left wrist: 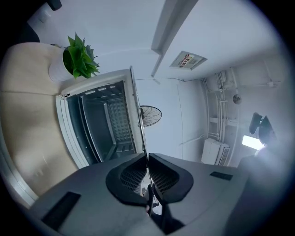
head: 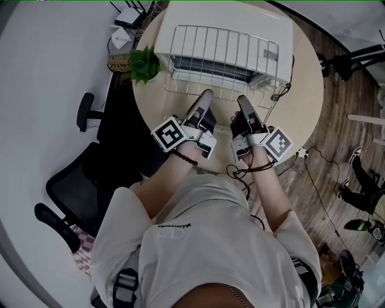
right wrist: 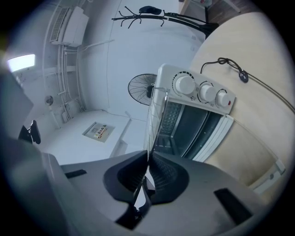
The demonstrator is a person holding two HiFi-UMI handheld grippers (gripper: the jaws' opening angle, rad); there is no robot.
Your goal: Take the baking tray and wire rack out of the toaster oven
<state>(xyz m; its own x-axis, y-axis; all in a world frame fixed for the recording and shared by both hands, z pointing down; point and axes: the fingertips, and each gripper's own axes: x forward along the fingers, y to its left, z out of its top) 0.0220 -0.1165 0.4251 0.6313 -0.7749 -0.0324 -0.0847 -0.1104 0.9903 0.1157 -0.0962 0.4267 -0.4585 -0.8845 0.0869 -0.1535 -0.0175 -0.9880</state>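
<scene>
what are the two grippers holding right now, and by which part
The wire rack, by its near edge: the left gripper and the right gripper are each shut on it, either side of its middle.

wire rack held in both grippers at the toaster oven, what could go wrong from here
The left gripper and right gripper pinch only the wire rack's near edge, so its far end could sag or twist free.
The potted plant stands beside the rack's left corner; a sideways swing could knock it.
The cable right of the toaster oven could snag it.

Left tongs (left wrist: 148, 173) clamped on wire rack (left wrist: 138, 115) (edge-on), toaster oven (left wrist: 97, 122) open behind
</scene>
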